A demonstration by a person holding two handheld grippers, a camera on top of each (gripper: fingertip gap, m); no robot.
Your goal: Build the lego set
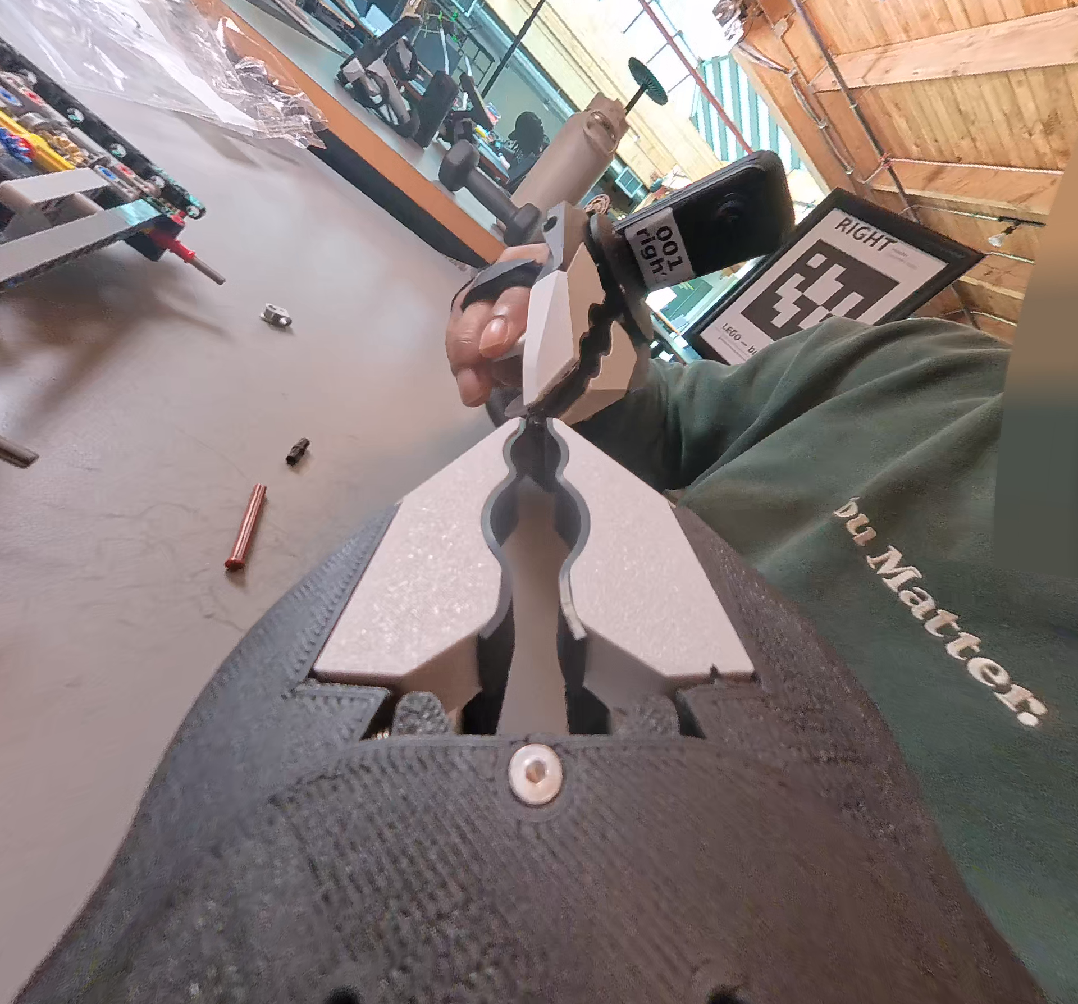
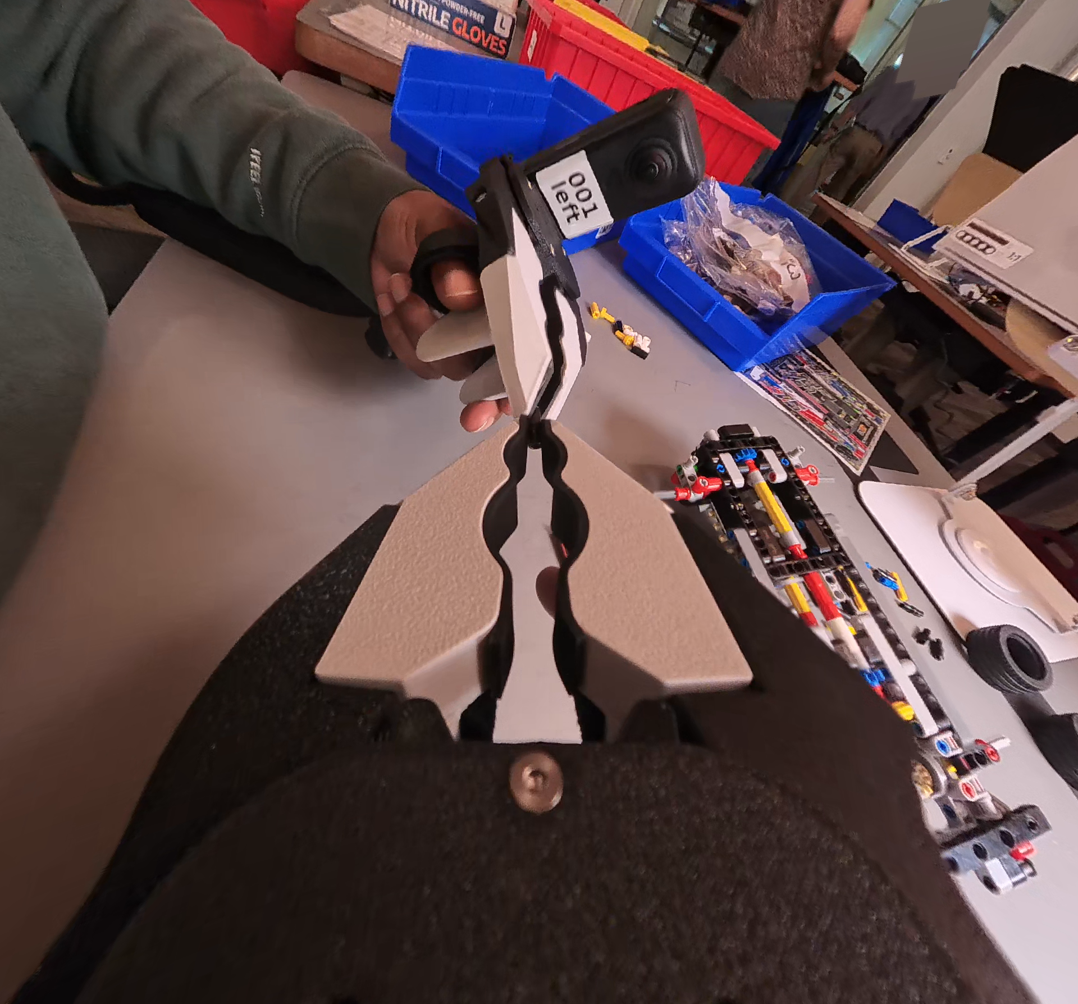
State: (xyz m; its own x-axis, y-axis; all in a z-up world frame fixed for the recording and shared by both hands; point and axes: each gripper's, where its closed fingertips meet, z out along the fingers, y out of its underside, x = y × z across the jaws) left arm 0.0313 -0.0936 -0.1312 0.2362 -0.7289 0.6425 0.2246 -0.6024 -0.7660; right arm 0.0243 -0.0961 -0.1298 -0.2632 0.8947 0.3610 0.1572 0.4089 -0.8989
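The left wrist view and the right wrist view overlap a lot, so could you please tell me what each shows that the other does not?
Only the left wrist view shows the dark red axle, a small black pin, a grey connector and crumpled clear plastic. Only the right wrist view shows blue bins, a loose black tyre and a sticker sheet. Both show the lego chassis, the grey table, and the left gripper and right gripper meeting tip to tip, jaws nearly closed.

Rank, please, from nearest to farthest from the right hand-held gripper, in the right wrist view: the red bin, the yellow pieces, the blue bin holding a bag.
1. Yellow pieces, just ahead on the table.
2. Blue bin, behind them, rightward.
3. Red bin, farthest back.
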